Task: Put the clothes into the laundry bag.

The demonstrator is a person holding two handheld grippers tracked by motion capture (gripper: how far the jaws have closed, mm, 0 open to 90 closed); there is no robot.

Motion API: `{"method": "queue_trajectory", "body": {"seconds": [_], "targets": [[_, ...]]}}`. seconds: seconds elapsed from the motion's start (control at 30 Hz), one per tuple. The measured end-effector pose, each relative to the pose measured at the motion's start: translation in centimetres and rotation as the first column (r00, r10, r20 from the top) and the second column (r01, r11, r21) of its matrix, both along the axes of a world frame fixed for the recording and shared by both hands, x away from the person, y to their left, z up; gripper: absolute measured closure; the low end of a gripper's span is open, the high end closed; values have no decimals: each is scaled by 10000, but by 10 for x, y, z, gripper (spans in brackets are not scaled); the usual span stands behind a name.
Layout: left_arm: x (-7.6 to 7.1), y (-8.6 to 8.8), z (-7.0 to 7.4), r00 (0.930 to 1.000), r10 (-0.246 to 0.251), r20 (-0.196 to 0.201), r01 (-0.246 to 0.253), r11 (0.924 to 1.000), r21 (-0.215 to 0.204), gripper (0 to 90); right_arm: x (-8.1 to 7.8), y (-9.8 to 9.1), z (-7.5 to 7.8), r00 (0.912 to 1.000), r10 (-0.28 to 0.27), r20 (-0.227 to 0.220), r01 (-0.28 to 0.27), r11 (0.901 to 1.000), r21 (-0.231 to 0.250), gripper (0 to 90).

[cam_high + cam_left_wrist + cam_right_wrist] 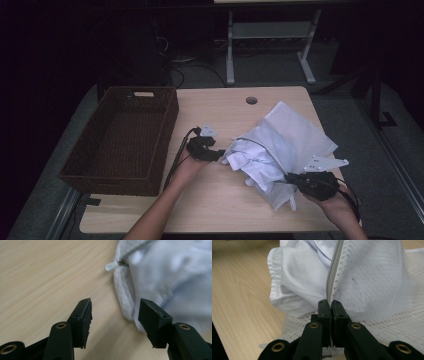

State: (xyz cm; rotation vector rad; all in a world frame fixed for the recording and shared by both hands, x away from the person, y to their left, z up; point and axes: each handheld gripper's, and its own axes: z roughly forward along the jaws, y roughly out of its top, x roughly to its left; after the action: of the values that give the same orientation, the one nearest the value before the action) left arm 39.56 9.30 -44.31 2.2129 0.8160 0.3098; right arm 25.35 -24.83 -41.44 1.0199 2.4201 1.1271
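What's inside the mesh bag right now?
White cloth bulges from the mesh bag at its open zipper, whose edge the right tool pinches. How much more lies deeper inside is hidden by the mesh. The left tool is open beside the bag.

High view: fixed above the near table (220, 107) edge, facing forward and down. Both gripper views ride low and close behind their jaws. All three share the white mesh bag (287, 142) (160, 272) (372, 275).

A basket and a table sitting apart from the work

A dark woven basket (122, 140) is resting empty on the left of the light wooden table (215, 197), a round hole (251, 100) showing near its far edge.
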Motion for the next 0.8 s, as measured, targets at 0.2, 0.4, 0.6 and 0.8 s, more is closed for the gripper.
{"method": "queue_trajectory", "body": {"seconds": [0.2, 0.4, 0.6, 0.8], "targets": [[29, -25, -3, 9991, -130, -411, 138, 9997, 187, 472, 0, 1, -1, 10000, 60, 36, -60, 10000, 15, 869], [38, -40, -12, 9958, -429, -806, 482, 9968, 641, 576, 1, 0, -1, 10000, 91, 41, -91, 9999, 78, 869], [37, -45, -16, 9925, -738, -975, 841, 9908, 1059, 843, 1, 1, -1, 9999, 107, 82, -107, 9999, 82, 869], [29, -35, -11, 9945, -376, -977, 474, 9938, 1005, 890, 3, 2, 1, 9998, 80, 206, -80, 10000, 18, 869]]}}
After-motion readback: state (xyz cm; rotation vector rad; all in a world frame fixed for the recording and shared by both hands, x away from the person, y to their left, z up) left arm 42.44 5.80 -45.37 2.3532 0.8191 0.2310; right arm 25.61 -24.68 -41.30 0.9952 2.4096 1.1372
